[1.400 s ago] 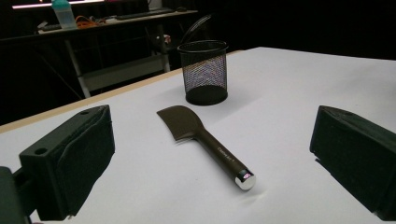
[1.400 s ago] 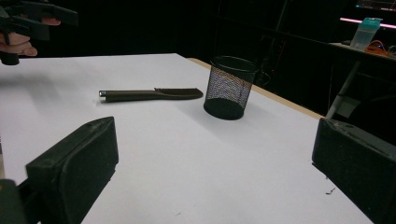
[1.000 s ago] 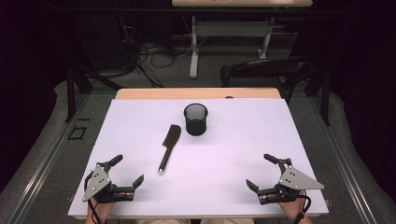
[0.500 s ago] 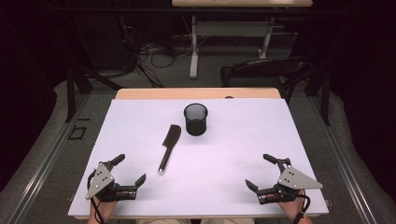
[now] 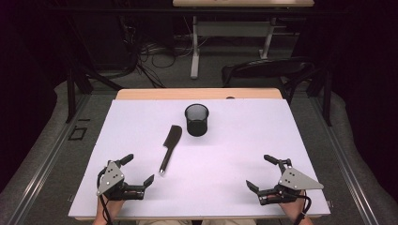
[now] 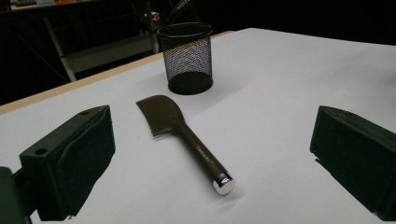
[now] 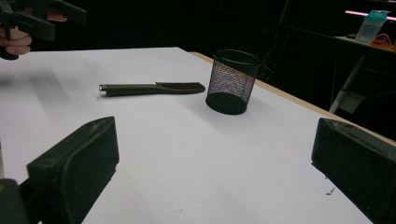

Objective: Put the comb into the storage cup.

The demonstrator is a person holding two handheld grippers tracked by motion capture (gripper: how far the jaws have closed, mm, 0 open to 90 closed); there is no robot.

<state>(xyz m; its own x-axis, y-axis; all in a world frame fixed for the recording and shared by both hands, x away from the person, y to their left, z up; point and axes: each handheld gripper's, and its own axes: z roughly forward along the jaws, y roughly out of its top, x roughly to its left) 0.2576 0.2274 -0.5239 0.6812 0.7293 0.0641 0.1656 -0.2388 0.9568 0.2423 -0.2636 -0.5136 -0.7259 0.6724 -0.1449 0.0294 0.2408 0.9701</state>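
both grippers spread, comb lying loose on the table

while both grippers sit low at the near edge of the white table [image 5: 244,140], nothing is gripped; left gripper [image 5: 139,169] is at the near left corner area, jaws spread wide, empty; right gripper [image 5: 261,172] is at the near right, jaws also spread wide, empty; the two are well apart from each other; dark comb [image 5: 170,147] lies flat on the table, between the left gripper and the mesh cup [image 5: 196,119], nearer the left one; its toothed head points toward the far side, its handle with a shiny metal end cap points back toward the person; in the left gripper view the comb [image 6: 184,137] lies straight ahead between the two jaws but beyond them, cap end nearest, not touching either jaw; black wire mesh cup stands upright just beyond and to the right of the comb head, close but apart; looks empty from above; in the right gripper view the comb [image 7: 152,88] lies sideways, cup [image 7: 230,81] just beside its head, left gripper [image 7: 44,18] at top left held in a hand [image 7: 16,41]; dark floor, cables and desk frames beyond the table.
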